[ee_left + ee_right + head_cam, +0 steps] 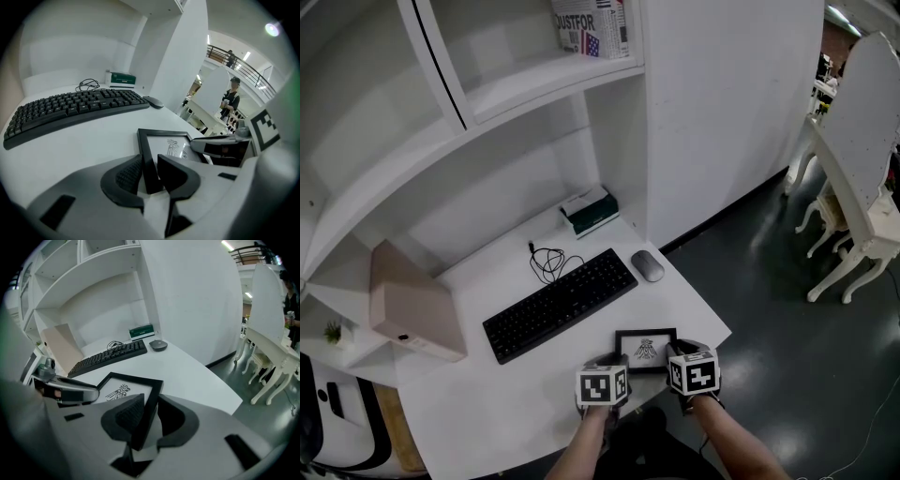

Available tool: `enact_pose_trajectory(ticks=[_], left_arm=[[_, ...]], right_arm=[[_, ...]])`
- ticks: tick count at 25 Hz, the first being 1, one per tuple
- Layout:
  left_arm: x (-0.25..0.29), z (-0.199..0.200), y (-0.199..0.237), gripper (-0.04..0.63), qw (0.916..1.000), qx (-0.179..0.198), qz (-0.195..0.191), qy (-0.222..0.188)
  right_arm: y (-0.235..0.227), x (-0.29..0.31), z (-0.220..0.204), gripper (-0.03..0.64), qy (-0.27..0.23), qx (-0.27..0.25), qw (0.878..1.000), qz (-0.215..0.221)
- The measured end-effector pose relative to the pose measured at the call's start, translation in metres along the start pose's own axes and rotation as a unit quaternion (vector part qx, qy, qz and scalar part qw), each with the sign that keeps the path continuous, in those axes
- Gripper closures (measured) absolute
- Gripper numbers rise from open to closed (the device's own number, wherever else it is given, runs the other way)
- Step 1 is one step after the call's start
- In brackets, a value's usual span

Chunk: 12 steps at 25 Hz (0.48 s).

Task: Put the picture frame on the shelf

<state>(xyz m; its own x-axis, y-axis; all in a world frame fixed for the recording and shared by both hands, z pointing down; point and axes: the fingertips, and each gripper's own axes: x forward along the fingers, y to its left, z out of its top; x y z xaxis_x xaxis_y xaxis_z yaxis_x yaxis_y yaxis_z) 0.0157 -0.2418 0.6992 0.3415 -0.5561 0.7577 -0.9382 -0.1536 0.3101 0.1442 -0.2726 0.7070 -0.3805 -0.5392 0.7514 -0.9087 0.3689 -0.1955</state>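
One frame (646, 349), one keyboard (560, 304), one mouse (648, 265), one cable (548, 262) and one box (590, 210) sat on a single desk (469, 403).

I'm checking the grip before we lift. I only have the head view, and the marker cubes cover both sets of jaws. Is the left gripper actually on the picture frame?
Observer: Yes. The left gripper view shows the left gripper with its jaws pressed onto the left border of the picture frame.
Operator: And the right one?
Observer: The right gripper view shows the right gripper closed on the frame's right border, with the bar squeezed between both jaws.
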Motion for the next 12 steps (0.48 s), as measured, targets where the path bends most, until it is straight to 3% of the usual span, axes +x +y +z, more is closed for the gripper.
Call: enact_pose_trajectory(ticks=[12], left_arm=[[-0.011, -0.009, -0.005, 0.505, 0.9998, 0.016, 0.006, -0.005]], right_arm=[[0.004, -0.012, -0.006, 0.534, -0.012, 0.011, 1.0, 0.003]])
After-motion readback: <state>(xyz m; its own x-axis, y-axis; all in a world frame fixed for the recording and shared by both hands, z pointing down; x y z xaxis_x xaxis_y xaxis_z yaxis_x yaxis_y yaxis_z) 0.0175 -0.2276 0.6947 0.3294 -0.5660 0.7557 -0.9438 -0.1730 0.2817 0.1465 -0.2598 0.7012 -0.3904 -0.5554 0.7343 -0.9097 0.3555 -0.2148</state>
